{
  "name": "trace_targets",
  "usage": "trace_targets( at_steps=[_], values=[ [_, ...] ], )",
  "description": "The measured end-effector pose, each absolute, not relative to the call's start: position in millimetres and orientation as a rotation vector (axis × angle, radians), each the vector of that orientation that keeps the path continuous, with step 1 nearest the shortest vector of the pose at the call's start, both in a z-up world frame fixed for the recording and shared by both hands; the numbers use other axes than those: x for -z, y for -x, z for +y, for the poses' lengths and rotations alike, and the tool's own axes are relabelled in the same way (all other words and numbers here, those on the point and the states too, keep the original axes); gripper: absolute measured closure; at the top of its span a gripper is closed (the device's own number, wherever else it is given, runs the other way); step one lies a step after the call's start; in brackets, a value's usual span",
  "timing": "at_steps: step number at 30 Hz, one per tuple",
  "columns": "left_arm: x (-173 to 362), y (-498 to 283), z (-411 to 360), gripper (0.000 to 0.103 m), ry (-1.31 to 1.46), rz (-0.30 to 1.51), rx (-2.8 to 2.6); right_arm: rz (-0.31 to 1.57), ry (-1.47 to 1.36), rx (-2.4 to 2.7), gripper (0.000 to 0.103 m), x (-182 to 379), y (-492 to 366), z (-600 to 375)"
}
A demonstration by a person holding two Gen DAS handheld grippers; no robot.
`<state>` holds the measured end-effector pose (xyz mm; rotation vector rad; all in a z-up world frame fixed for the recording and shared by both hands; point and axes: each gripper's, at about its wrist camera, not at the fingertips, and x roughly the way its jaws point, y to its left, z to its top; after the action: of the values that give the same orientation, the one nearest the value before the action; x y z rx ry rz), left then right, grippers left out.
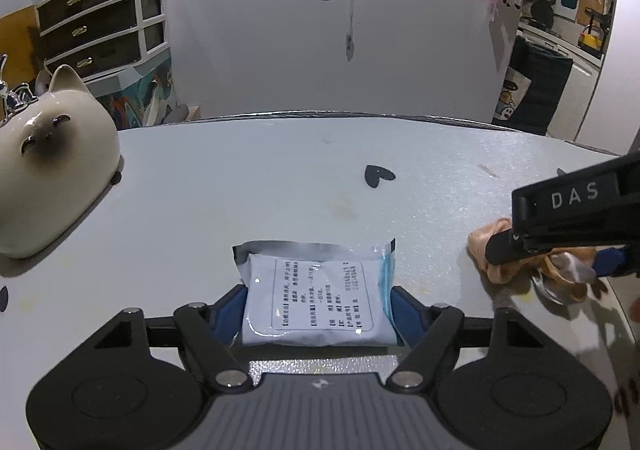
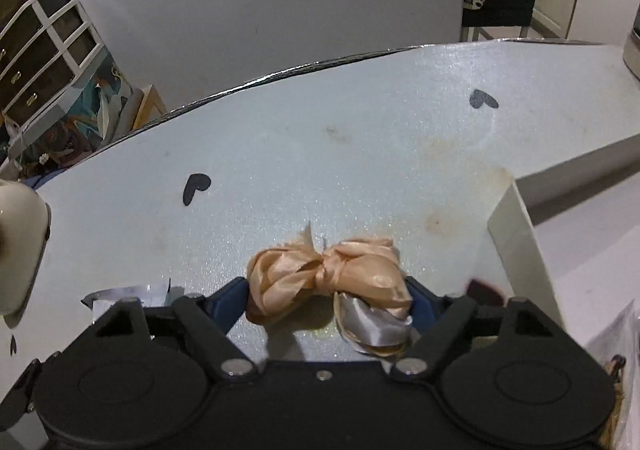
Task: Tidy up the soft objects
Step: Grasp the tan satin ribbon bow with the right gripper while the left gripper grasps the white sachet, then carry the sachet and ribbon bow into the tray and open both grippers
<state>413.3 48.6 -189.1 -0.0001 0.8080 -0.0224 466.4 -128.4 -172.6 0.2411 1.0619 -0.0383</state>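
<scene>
A white sealed packet (image 1: 316, 290) with a printed label lies flat on the pale table (image 1: 240, 190). My left gripper (image 1: 318, 306) is shut on it, a blue pad against each side edge. In the right wrist view a peach satin bow (image 2: 328, 274) with a silver-white ribbon tail rests on the table. My right gripper (image 2: 326, 302) is closed on it, blue pads touching both ends. From the left wrist view the right gripper (image 1: 552, 262) and the bow (image 1: 492, 246) sit at the right edge. A corner of the packet (image 2: 124, 294) shows at the left of the right wrist view.
A ceramic cat figure (image 1: 52, 170) stands on the table's left. A white box wall (image 2: 516, 234) rises just right of the bow. Dark heart stickers (image 1: 378, 175) dot the tabletop. The table's far edge (image 1: 320, 116) runs before a wall; a drawer unit (image 1: 100, 18) stands behind left.
</scene>
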Motion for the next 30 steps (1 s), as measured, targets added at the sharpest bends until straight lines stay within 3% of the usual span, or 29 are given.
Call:
trace_targets(
  at_steps=[7,13,18,30],
  values=[
    [187,-406,55,0.030,0.037,0.817,0.045,1.032,-0.161,-0.016,0.064,168,-457,-125],
    [184,-395,59,0.030,0.061,0.832,0.036,1.002,-0.108,-0.054,0.081,163,-444,-125],
    [178,-384,61,0.030,0.068,0.831,0.028,0.974,-0.066,-0.089,0.087,156,-429,-126],
    [144,-349,58,0.030,0.074,0.788,0.035,0.941,-0.097,-0.106,0.087,124,-387,-140]
  ],
)
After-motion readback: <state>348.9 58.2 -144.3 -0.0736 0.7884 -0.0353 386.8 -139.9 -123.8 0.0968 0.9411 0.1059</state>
